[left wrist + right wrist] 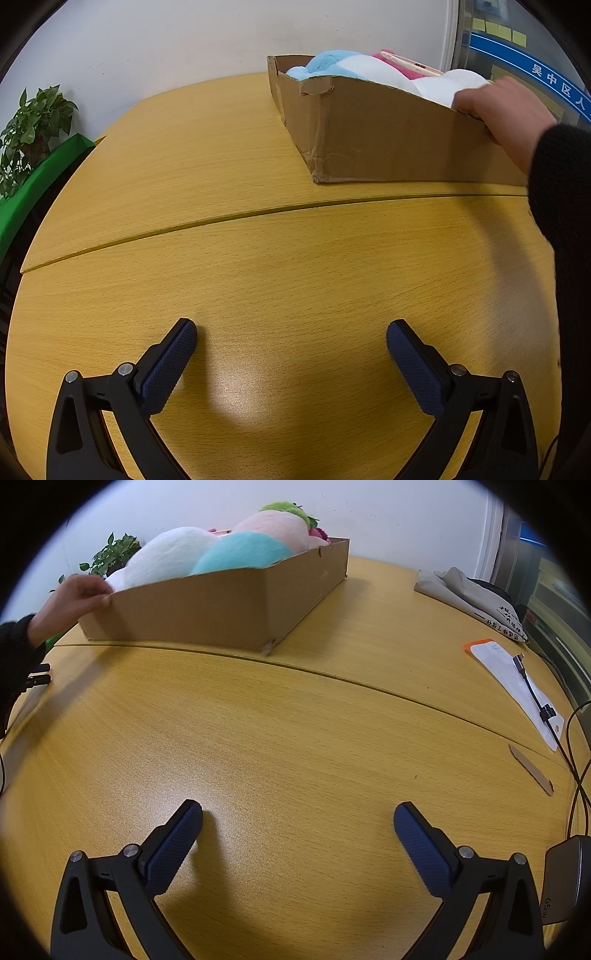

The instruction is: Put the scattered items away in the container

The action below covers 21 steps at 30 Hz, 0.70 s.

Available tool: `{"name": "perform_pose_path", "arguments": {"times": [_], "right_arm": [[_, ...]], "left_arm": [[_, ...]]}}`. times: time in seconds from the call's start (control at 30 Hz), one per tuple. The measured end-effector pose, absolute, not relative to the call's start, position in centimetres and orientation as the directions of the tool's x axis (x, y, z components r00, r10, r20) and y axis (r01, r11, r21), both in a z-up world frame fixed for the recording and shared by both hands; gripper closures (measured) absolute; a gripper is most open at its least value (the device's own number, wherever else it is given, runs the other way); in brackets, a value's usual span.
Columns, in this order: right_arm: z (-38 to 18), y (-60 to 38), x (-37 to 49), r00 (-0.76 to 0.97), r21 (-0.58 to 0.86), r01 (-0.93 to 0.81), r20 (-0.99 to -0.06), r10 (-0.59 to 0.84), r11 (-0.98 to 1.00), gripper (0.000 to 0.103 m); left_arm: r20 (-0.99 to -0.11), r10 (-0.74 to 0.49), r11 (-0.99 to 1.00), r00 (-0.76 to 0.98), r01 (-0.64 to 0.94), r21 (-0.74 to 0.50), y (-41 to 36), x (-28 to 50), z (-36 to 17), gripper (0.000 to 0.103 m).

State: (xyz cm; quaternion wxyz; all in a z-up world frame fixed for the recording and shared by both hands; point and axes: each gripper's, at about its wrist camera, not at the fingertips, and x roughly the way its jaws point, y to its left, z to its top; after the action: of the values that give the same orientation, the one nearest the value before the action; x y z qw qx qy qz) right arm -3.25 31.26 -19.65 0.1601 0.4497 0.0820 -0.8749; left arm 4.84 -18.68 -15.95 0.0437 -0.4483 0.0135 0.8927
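Note:
A shallow cardboard box (369, 136) (221, 609) stands on the far part of the wooden table (258, 258) (295, 738). It is heaped with plush items in white (439, 86) (162, 559), light blue (328, 62) (240, 552) and pink (399, 64) (273, 526). A bare hand (498, 107) (74, 598) in a black sleeve rests on the box's rim and a white plush. My left gripper (291, 328) hovers open over bare tabletop, well short of the box. My right gripper (297, 812) is likewise open and holds nothing.
A potted plant (33, 129) (110, 554) in a green planter stands beyond the table's far left edge. On the right lie a folded grey cloth bag (476, 598), a white paper with an orange edge (517, 686), a black cable (539, 701), a cardboard strip (532, 770) and a grey charger (565, 878).

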Motion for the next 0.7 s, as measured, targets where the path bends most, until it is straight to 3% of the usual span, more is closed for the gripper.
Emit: {"name": "perform_pose_path", "arguments": {"times": [0.7], "right_arm": [[-19.66, 31.25, -3.28, -0.545, 0.0, 0.354, -0.813, -0.206, -0.935, 0.0]], "left_arm": [[-0.802, 0.067, -0.996, -0.594, -0.09, -0.016, -18.55, 5.29, -16.0, 0.0]]}}
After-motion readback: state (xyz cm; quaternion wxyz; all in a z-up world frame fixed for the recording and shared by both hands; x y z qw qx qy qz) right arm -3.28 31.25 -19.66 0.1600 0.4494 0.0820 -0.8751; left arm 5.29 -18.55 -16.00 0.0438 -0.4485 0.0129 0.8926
